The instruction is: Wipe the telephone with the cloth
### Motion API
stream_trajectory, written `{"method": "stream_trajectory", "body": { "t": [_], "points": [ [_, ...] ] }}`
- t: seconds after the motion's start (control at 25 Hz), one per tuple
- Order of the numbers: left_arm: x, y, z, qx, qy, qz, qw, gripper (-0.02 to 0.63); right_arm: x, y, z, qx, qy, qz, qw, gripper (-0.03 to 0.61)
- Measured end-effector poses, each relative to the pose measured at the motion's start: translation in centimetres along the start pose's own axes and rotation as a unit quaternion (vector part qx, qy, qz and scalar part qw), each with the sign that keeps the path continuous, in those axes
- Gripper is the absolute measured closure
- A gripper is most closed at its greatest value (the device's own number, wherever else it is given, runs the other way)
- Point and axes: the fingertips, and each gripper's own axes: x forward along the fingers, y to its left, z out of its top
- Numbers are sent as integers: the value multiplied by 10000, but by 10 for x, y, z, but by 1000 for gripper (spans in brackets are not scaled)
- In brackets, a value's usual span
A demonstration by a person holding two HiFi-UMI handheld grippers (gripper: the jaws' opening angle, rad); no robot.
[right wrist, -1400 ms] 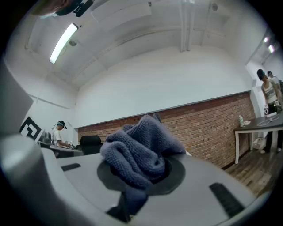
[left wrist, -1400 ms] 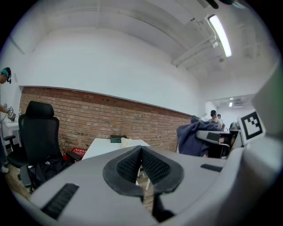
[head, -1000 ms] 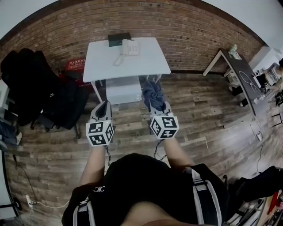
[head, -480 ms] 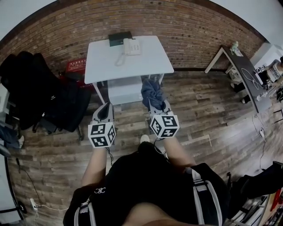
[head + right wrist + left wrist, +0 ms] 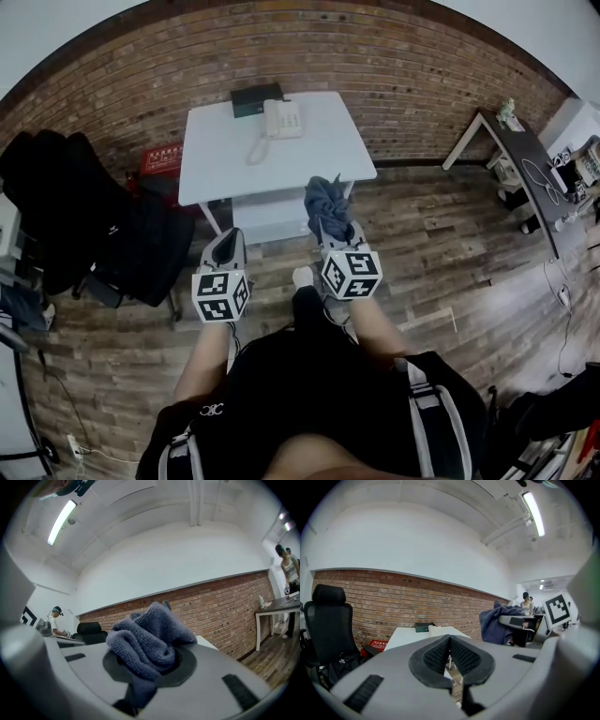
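Gripping a bunched blue-grey cloth [image 5: 149, 641], the right claw [image 5: 330, 228] is clamping the fabric between its jaws, and folds are bulging out above and below the pads. In the head view the cloth [image 5: 324, 201] is hanging over the wooden floor [image 5: 422, 234], just off the near edge of the white counter [image 5: 314, 155] and not touching it. The left claw [image 5: 450, 654] is keeping its ribbed pads pressed together with nothing between them, and it is hovering over the floor beside the right one, a little further from the counter.

The telephone [image 5: 282, 119] is sitting at the far end of the counter, well apart from both claws, with its cord trailing toward the left side. A dark box [image 5: 257, 98] is lying just behind it, against the brick wall [image 5: 394, 66]. A black office chair [image 5: 328, 618] is standing to the left of the counter, and a red crate [image 5: 161, 157] is resting on the floor near the wall.
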Motion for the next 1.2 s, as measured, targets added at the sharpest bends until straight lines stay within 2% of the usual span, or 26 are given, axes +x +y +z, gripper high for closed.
{"method": "stream_trajectory", "body": {
  "t": [0.12, 0.44, 0.88, 1.2],
  "points": [
    [42, 13, 10, -22, 35, 38, 10000, 621, 45, -21, 4, 38, -10, -7, 10000, 531],
    [141, 29, 33, -90, 244, 131, 9996, 621, 147, -69, 24, 55, -54, 301, 9995, 531],
    [242, 47, 32, -293, 784, 355, 9959, 621, 248, -126, 9, 347, 330, 724, 9962, 531],
    [312, 59, 58, -183, 792, 686, 9943, 621, 336, -165, 18, 551, 361, 1151, 9912, 531]
  ]
}}
